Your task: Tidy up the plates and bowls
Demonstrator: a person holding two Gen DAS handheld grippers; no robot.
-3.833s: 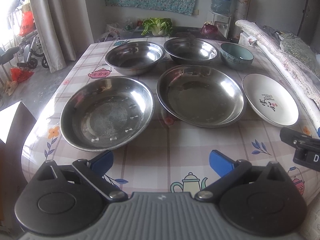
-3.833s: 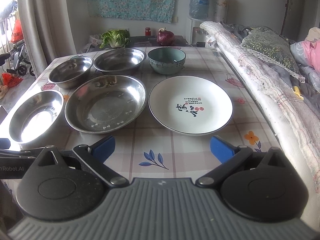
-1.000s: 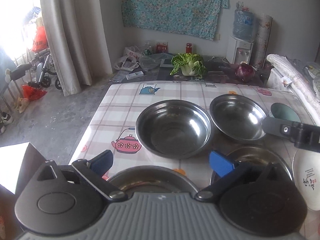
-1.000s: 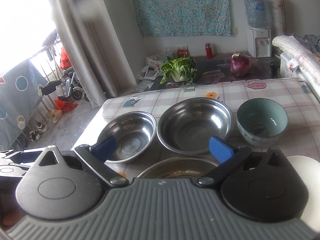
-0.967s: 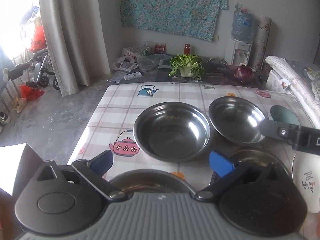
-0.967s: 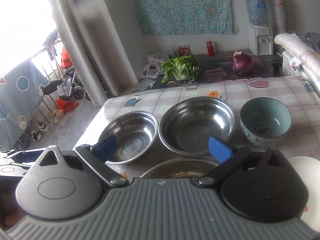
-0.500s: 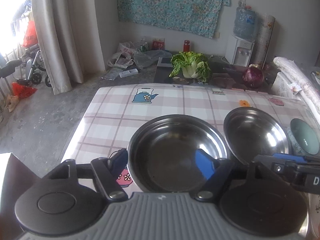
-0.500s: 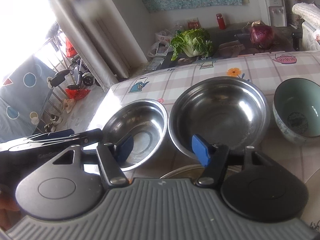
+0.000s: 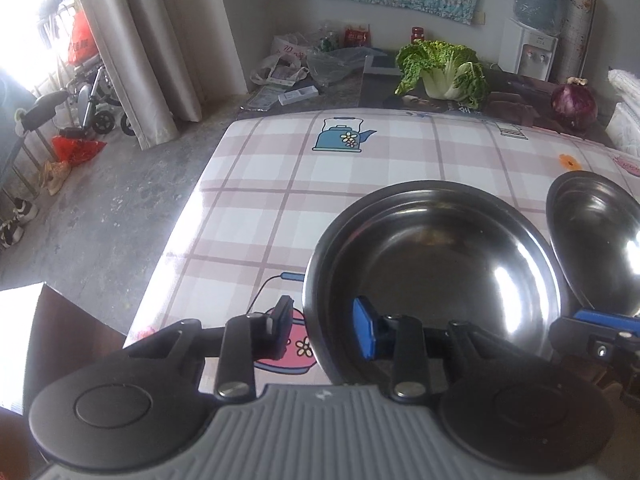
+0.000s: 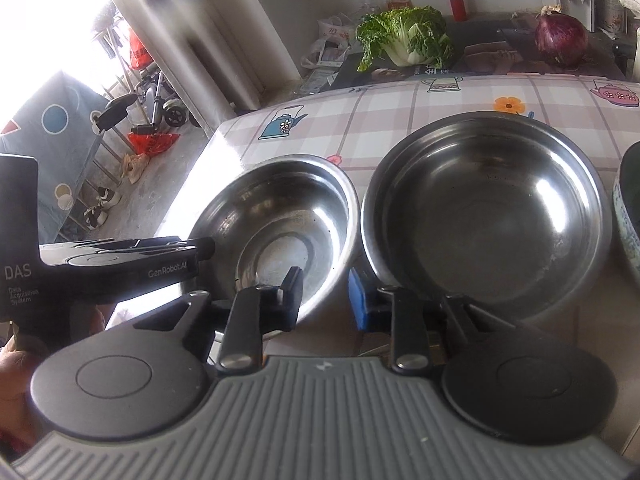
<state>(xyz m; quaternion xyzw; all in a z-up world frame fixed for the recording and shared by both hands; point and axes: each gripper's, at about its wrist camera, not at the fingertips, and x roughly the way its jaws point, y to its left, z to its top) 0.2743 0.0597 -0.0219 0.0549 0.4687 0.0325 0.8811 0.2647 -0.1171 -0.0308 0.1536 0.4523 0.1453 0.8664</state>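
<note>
The left gripper (image 9: pixel 324 332) straddles the near-left rim of 1 steel bowl (image 9: pixel 436 276), unclamped; the right gripper (image 10: pixel 324 300) likewise straddles that bowl's right rim, beside a second steel bowl (image 10: pixel 488 224).

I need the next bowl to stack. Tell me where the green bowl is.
Only an edge of the green bowl shows, at the far right of the right wrist view, on the checked tablecloth just right of the larger steel bowl.

Both grippers, left (image 9: pixel 323 330) and right (image 10: pixel 323 298), fingers partly closed, gaps remaining.
</note>
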